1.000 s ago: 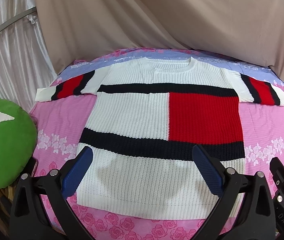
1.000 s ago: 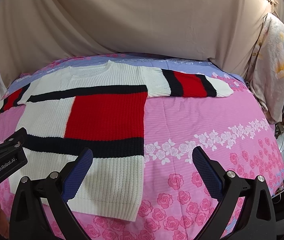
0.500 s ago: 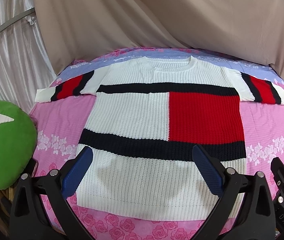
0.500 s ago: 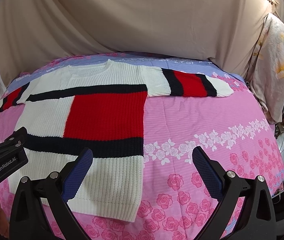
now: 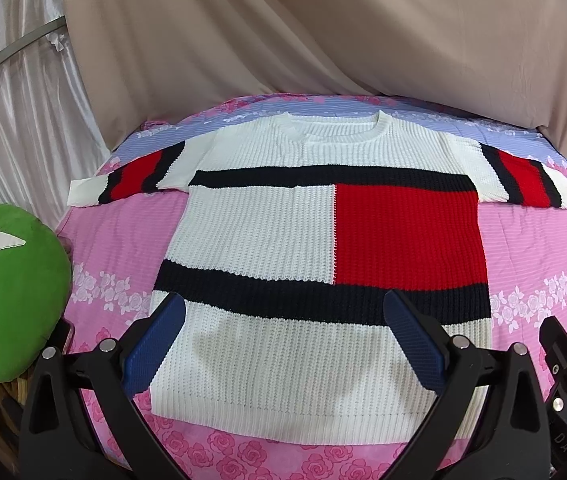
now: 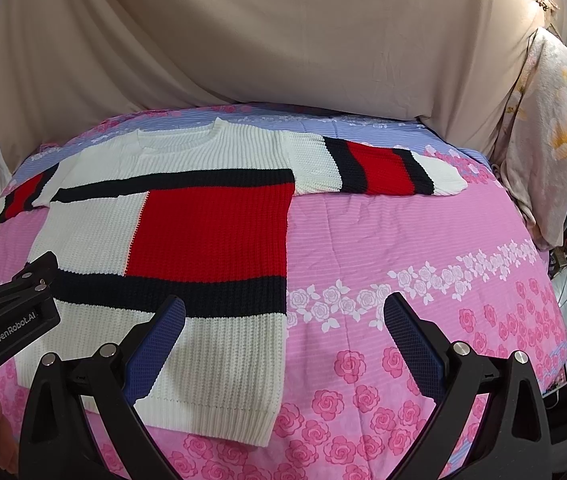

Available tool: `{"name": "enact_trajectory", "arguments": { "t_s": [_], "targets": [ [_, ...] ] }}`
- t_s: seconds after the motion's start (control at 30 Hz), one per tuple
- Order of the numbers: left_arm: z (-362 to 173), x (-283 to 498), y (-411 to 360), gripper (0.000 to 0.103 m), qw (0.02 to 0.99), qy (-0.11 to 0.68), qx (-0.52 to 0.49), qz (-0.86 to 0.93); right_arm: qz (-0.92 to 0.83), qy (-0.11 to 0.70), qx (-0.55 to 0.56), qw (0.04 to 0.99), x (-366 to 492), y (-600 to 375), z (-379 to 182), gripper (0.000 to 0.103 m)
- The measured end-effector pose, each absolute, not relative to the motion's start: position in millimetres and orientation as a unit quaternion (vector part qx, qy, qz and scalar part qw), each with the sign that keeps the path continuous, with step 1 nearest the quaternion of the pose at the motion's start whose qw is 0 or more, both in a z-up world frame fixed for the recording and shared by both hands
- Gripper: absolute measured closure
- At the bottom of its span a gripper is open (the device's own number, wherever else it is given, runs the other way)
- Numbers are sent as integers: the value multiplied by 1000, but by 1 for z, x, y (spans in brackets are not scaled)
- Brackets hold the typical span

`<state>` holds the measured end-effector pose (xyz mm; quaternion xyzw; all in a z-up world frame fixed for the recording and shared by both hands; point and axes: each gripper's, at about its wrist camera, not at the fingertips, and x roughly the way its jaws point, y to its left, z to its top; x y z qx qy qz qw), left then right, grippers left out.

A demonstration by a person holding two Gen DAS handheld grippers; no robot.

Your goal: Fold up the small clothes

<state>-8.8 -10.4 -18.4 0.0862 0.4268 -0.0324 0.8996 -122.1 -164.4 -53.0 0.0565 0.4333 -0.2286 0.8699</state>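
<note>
The sweater (image 5: 259,236) lies flat and spread on the pink floral bed (image 6: 403,240), sleeves out. Left tool (image 5: 283,336) hovers over its hem, fingers wide apart; right tool (image 6: 283,340) hangs over the sweater's right edge, spread too, gripping nothing.

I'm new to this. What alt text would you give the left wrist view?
A white knit sweater with red and black blocks lies flat, sleeves spread, on a pink floral bedsheet. The open left hand-held gripper hovers over its hem; a green cushion sits at left.
</note>
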Motion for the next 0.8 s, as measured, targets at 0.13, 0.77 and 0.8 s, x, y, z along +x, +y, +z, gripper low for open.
{"name": "enact_trajectory", "arguments": {
  "t_s": [0.13,0.77,0.8],
  "targets": [
    [-19,-8,-10,6,900,427,86,-31,-229,433,56,870,-122,-164,-53,5],
    [-20,-4,-10,6,899,428,89,-29,-227,435,57,870,-118,-164,-55,5],
    [-20,-4,-10,6,899,428,89,-30,-227,434,57,870,-118,-164,-55,5]
  ]
}}
